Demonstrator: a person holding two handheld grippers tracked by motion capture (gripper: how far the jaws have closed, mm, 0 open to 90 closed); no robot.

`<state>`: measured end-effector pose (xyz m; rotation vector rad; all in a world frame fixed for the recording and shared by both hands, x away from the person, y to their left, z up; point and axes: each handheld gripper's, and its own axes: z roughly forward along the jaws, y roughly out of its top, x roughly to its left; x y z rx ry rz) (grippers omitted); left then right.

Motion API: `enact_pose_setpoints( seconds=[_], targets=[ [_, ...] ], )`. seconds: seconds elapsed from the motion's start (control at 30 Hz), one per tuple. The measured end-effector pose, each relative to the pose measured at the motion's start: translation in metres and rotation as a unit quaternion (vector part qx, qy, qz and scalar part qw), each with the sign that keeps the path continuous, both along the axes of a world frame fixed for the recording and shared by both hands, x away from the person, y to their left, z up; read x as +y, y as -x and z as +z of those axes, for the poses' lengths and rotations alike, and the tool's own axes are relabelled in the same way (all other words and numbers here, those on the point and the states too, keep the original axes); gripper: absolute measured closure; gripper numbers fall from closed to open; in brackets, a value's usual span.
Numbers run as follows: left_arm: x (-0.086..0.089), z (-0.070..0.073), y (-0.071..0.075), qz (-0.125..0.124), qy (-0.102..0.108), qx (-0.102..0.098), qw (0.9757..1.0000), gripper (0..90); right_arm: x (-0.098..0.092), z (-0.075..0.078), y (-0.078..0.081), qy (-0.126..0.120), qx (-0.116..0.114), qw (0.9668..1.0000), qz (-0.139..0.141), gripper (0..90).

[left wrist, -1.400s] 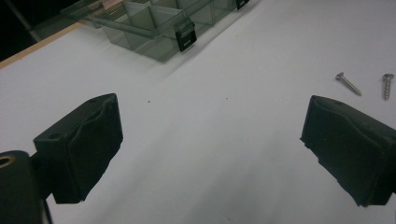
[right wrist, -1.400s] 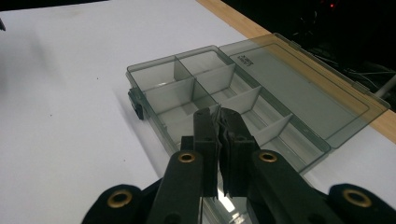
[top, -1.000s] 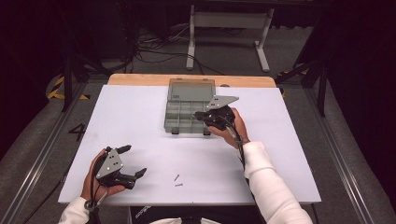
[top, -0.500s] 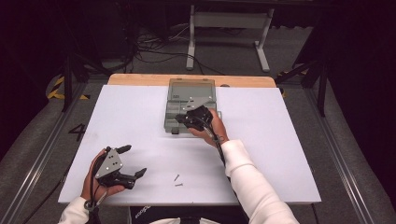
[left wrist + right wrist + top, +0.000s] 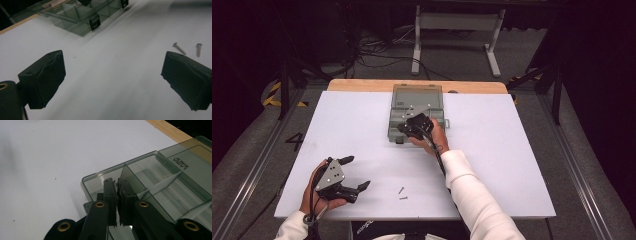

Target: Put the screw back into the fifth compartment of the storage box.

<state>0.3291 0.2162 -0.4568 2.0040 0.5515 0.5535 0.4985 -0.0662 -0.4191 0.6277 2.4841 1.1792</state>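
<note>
Movement is seen in the right claw point(image 5: 404, 128) alone: a second ago it was held beside the right edge of the organiser box point(image 5: 416, 112), and it has since been carried leftward and lower, over the box's front left compartments. The left claw point(image 5: 357, 172) has been kept where it was, near the table's point(image 5: 512, 150) front left corner. The right forearm, in a white sleeve point(image 5: 467, 185), is stretched forward across the white table. The right claw's jaws are pressed together, with nothing seen between them, tips above a corner compartment. The left claw's jaws are spread wide, empty. The box is of smoky translucent plastic, rectangular, with thin dividers and black latches, lid laid open. Two small metal screws point(image 5: 402, 193) lie near the front edge.
</note>
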Motion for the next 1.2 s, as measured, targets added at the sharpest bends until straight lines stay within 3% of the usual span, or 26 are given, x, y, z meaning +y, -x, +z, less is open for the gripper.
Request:
enact_pose_setpoints(
  seconds=[0.43,0.77,1.2],
  targets=[
    [-0.002,0.000,0.000,-0.007,-0.002,0.001,1.0000,6.0,0.010,-0.007,-0.004,0.017,-0.001,0.9998,-0.004,86.4],
    [-0.004,0.000,0.000,-0.013,-0.003,0.005,0.9999,6.3,0.008,-0.005,-0.002,0.002,0.002,0.9999,-0.011,81.2],
    [-0.007,-0.001,0.000,-0.014,-0.013,0.021,0.9996,6.5,-0.018,0.017,0.027,-0.027,-0.030,0.9992,0.002,74.0]
  ],
)
